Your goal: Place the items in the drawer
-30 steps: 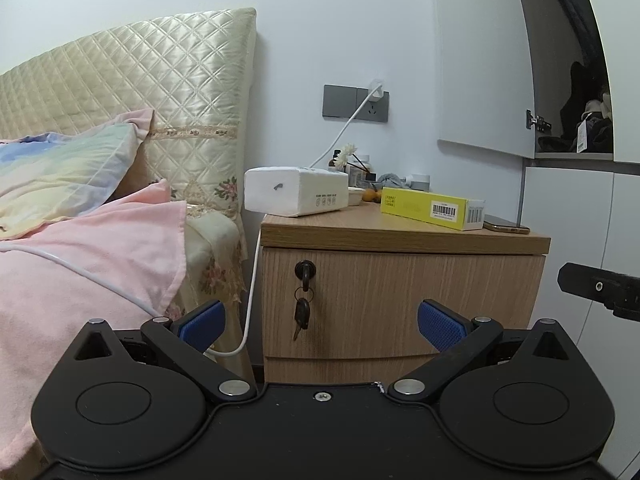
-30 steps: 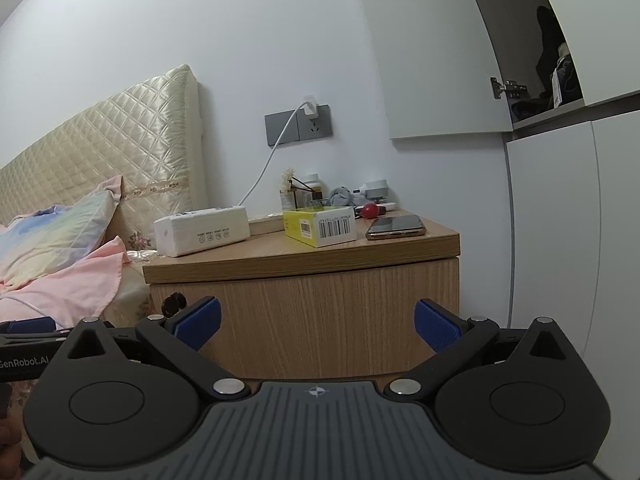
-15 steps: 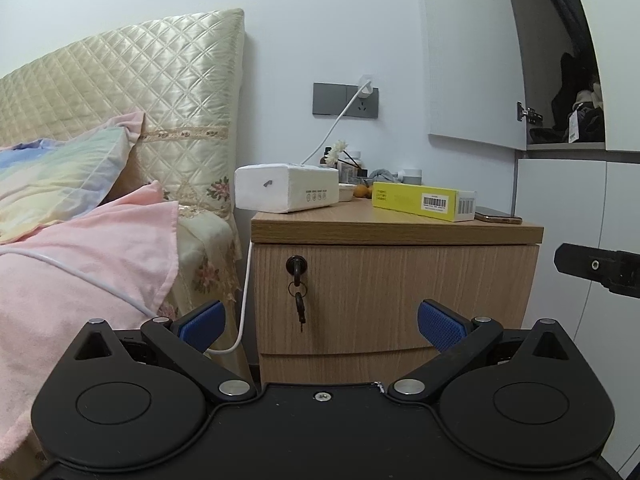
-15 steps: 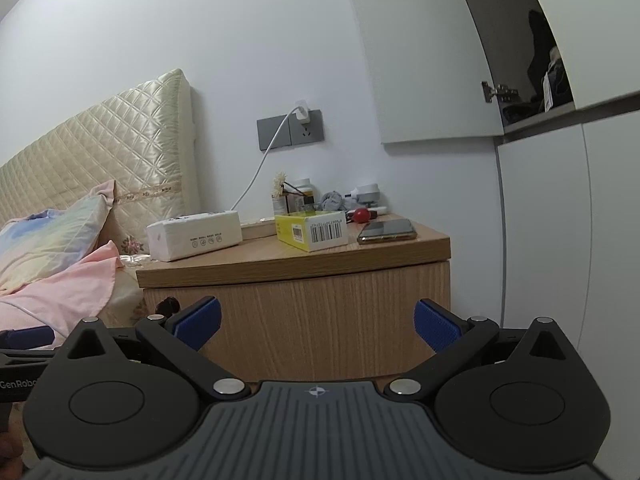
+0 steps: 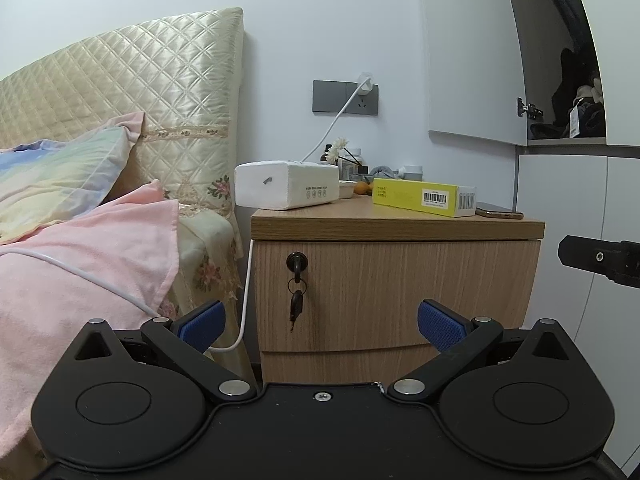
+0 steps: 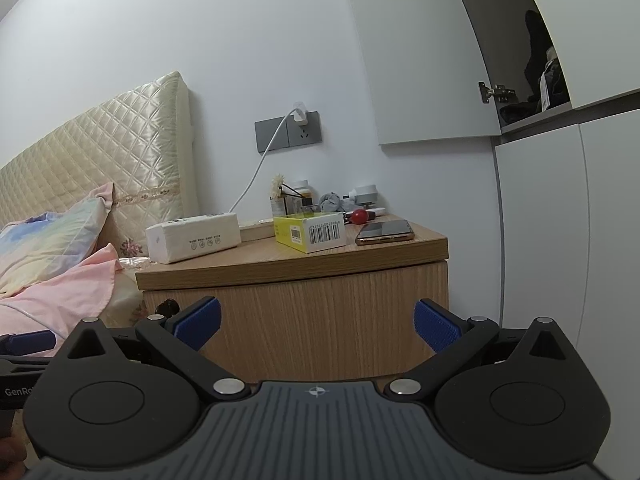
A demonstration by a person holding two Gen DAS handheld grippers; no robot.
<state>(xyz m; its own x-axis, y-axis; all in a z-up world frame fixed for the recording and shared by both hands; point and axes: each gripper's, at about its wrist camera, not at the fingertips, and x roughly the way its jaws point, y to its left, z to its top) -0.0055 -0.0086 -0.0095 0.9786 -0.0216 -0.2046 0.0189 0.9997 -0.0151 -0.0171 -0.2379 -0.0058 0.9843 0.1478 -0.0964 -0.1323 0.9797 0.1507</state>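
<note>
The drawer (image 5: 396,292) is shut, its wood front facing both grippers, with a key (image 5: 297,276) hanging from the lock at its upper left. The left gripper (image 5: 320,322) hangs in front of it, fingers spread wide and holding nothing; the drawer front fills the gap between the blue pads (image 5: 201,320), and the key sits just above and right of the left pad. The right gripper (image 6: 316,322) is also spread wide and empty, level with the drawer front, a little to the right. On the nightstand (image 6: 280,264) above the drawer lie a tissue pack (image 6: 194,238) on the left, a yellow box (image 6: 310,234) in the middle and a phone (image 6: 385,232) on the right, well above both grippers. A bed (image 5: 80,240) stands just left of the nightstand.
</note>
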